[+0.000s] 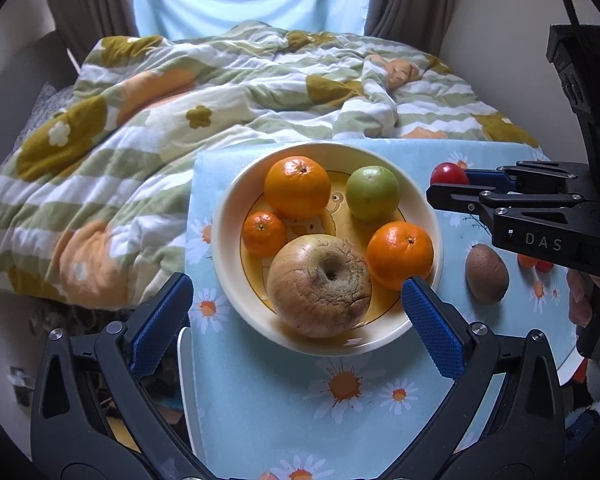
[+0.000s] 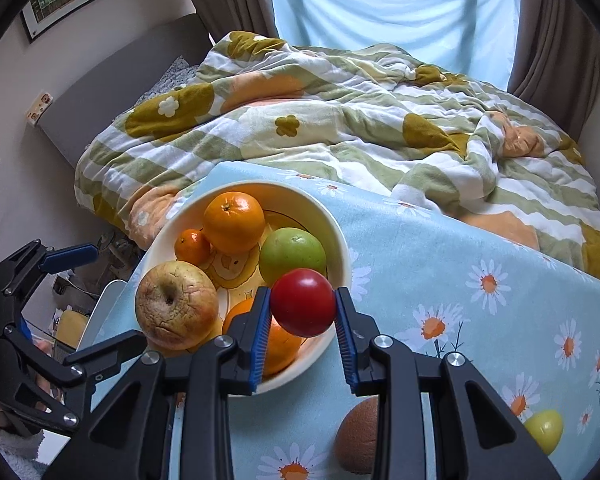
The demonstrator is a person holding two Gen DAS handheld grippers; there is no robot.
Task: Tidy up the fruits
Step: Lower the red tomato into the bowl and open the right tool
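- Red fruit [image 2: 303, 307] pinched between right gripper [image 2: 302, 330] pads, above bowl [image 2: 342, 240] rim.
- Left gripper [image 1: 300, 322] spread wide, holding nothing, near wrinkled apple [image 1: 319, 285].

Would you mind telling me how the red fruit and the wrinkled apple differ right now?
The red fruit is small, smooth and glossy; the wrinkled apple is much larger, dull tan and cracked. The red fruit is clamped in the right gripper above the bowl rim, while the wrinkled apple rests inside the bowl, untouched. The left gripper is open, near the apple. Both fruits are roundish.
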